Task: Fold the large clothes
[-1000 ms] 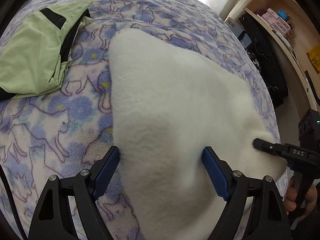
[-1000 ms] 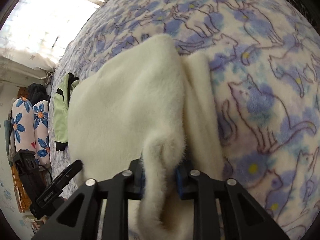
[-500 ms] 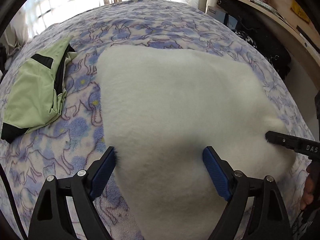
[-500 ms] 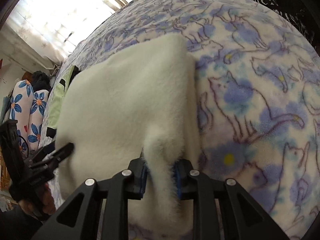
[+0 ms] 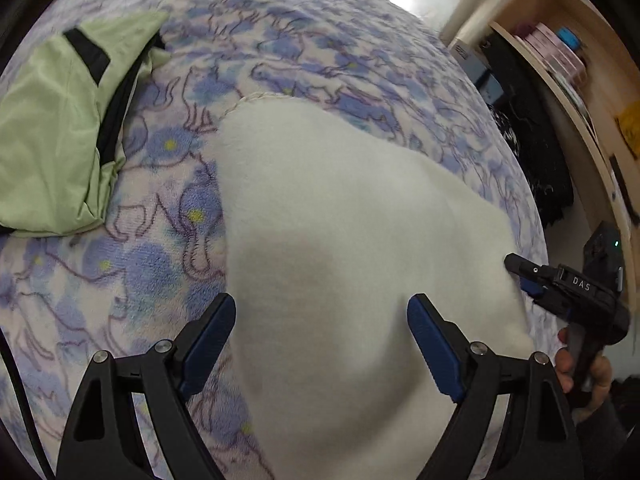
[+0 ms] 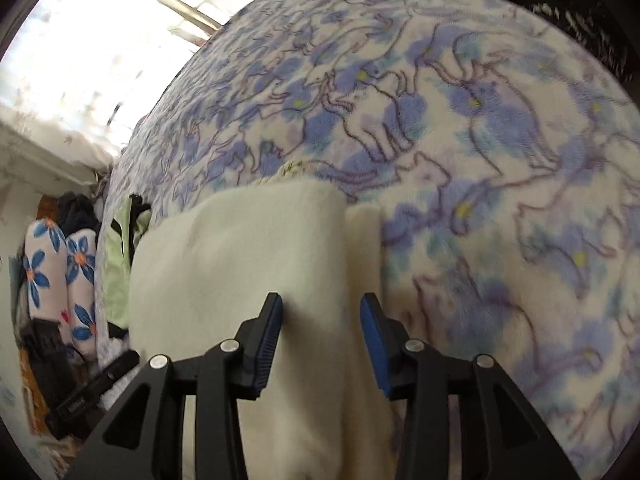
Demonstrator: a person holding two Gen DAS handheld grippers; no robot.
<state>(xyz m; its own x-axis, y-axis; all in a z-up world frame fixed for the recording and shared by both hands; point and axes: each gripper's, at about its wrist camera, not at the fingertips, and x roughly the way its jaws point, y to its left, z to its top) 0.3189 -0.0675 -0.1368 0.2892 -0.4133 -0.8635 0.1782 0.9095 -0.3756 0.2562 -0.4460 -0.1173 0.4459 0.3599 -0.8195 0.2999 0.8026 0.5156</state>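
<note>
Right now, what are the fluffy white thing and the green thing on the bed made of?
The white garment looks like soft fleece or plush: its surface is matte and fuzzy, and it drapes thickly. The green garment looks like thin, smooth woven fabric, maybe nylon: it is slightly shiny with sharp creases and black trim.

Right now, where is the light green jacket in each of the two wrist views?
Left wrist: light green jacket at upper left, on the cat-print blanket.
Right wrist: a narrow strip at the left, beyond the white fleece garment.
Shared landmark: the white fleece garment.
</note>
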